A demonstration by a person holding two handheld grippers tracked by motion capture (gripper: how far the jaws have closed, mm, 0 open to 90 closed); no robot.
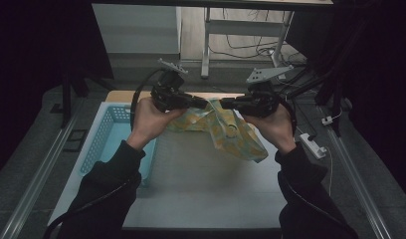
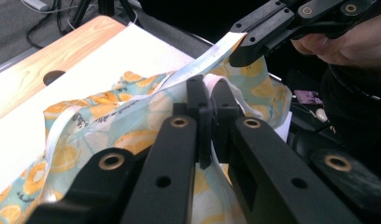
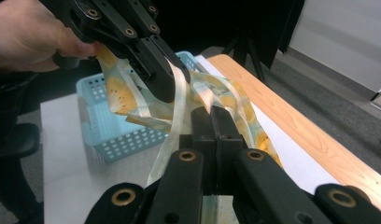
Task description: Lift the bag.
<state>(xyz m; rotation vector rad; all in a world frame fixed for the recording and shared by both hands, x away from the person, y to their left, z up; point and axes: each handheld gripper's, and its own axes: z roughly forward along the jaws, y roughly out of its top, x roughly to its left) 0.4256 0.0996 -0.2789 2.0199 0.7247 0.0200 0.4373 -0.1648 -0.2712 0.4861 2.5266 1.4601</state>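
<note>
Cloth: a pale blue cloth with orange-slice print (image 1: 226,130), held up in the middle of the high view, its lower part hanging toward the white mat (image 1: 201,184) on the desk.
Left gripper (image 1: 197,101): jaws fully closed, pinching the cloth's white-edged hem.
Right gripper (image 1: 225,104): jaws fully closed on the same hem, just beside the left one.
Basket: a light blue basket (image 1: 104,134) sits at the left of the high view, beside the cloth.
Risk, slip: both grips look to sit on a thin edge; pulling the hands apart sharply could draw the hem out of one pair of jaws.
Risk, snag: the hanging part might catch the basket rim if swung left.
</note>
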